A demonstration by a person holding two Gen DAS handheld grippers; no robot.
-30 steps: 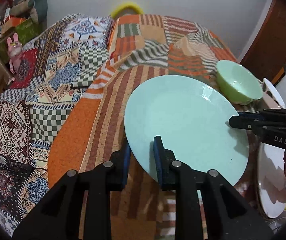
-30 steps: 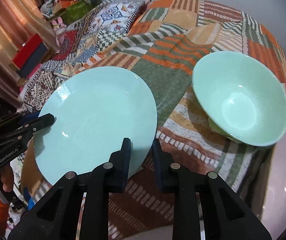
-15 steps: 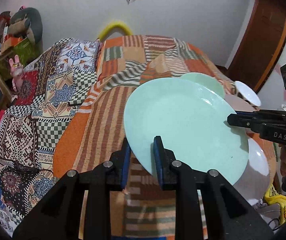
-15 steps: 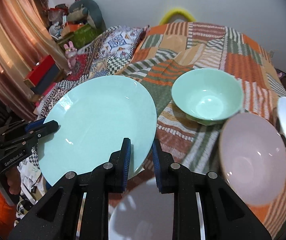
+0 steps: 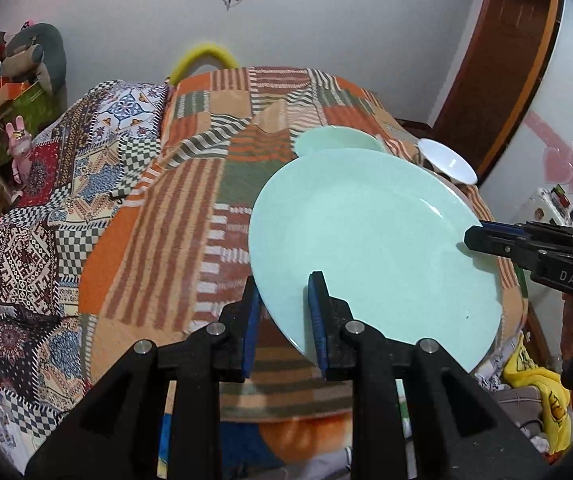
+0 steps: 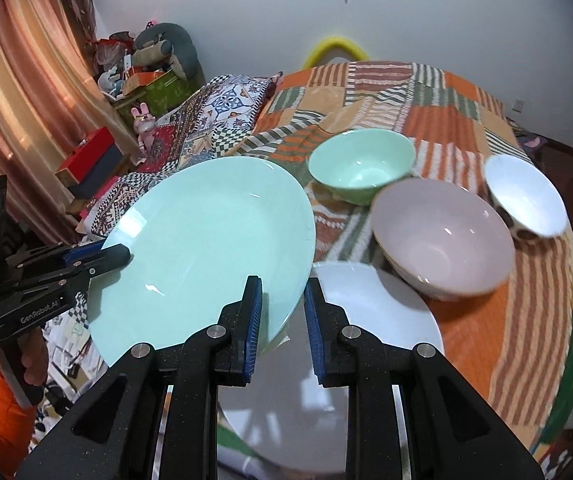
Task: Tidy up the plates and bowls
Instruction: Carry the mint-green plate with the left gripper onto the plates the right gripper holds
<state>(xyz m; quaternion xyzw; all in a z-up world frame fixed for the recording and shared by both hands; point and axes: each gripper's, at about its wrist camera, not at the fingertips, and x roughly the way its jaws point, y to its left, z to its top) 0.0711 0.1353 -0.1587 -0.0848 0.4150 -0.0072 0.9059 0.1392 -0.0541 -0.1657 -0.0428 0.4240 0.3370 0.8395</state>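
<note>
A mint-green plate hangs tilted in the air above the patchwork blanket, held by both grippers. My left gripper is shut on its near-left rim and shows in the right wrist view as a black clamp at the plate's left edge. My right gripper is shut on the opposite rim, and its tip shows in the left wrist view. A white plate lies below the right gripper. Beyond stand a green bowl, a pink bowl and a white bowl.
The dishes rest on a bed with an orange striped patchwork blanket. A patterned quilt covers its left side. Boxes and soft toys stand by the curtain at the far left. A wooden door is at the right.
Both grippers have lifted the green plate higher and carried it across the bed. The white plate, pink bowl and white bowl have come into the right wrist view.
</note>
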